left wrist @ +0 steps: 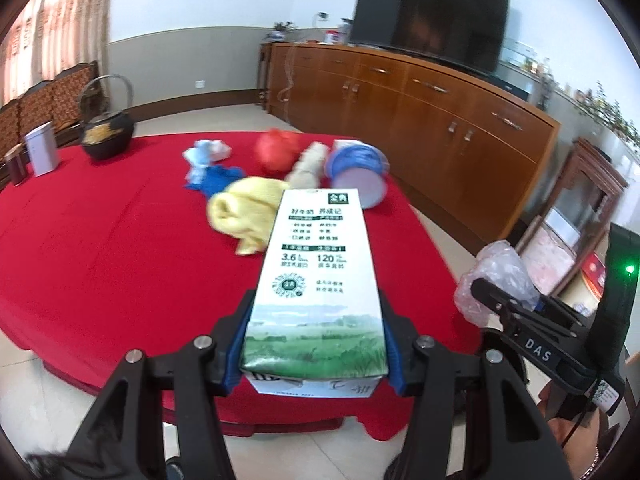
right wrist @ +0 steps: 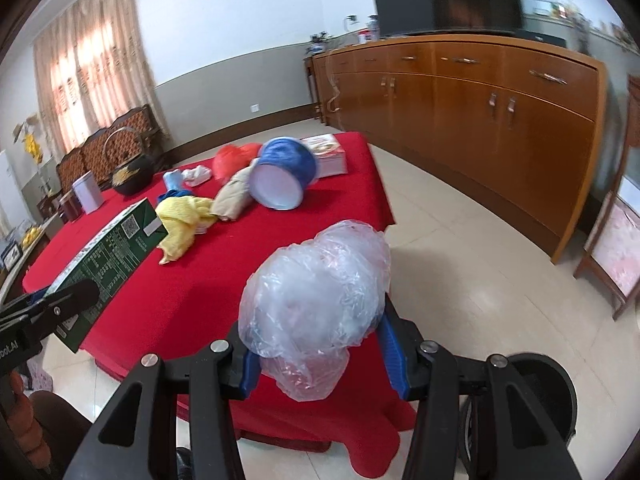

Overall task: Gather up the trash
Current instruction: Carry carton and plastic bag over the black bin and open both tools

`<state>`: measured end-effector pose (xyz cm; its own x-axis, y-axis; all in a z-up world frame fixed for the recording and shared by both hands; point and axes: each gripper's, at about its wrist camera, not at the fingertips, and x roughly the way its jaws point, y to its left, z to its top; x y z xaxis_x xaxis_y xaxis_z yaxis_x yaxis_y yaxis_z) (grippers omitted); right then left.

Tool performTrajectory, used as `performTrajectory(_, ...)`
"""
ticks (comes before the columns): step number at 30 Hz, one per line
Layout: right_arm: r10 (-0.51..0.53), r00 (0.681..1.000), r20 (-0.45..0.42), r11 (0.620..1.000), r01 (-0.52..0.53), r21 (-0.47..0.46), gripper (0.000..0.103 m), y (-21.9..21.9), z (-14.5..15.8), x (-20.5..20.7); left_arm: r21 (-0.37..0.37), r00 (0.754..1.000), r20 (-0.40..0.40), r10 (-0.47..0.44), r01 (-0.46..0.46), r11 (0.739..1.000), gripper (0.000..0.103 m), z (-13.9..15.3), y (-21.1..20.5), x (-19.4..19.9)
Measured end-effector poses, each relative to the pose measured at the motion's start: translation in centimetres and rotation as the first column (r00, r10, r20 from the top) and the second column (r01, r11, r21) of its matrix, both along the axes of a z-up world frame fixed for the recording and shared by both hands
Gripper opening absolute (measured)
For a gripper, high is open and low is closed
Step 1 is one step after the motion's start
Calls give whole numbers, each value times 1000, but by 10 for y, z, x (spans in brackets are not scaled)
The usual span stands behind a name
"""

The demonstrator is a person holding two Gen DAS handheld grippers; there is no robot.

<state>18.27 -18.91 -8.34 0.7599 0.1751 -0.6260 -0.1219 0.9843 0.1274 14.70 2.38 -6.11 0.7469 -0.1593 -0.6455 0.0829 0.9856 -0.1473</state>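
2 trash pieces already in my grip, not yet dropped anywhere; no bin clearly visible. Left gripper [left wrist: 316,344] clamped on tall white-green milk carton [left wrist: 316,264], centre bottom of left view. Right gripper [right wrist: 320,354] clamped on crumpled clear plastic bag [right wrist: 316,300], centre bottom of right view. Both point down-forward over near edge of red tablecloth table [left wrist: 100,260]. Left on table, I judge: yellow cloth [left wrist: 244,212], tipped blue plastic bucket [left wrist: 358,172], red bag [left wrist: 276,152].
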Motion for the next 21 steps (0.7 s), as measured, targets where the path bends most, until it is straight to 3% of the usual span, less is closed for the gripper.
performTrajectory(10,-153,988,-7,988,153,21,52,-73,-1,-33,-20,983,-12,-185,184,983,56,-1,-85,2)
performTrajectory(21,-390,918,-68,917,394,61,52,-187,-20,-71,-41,919,-62,-390,388,921,56,-16,-188,8)
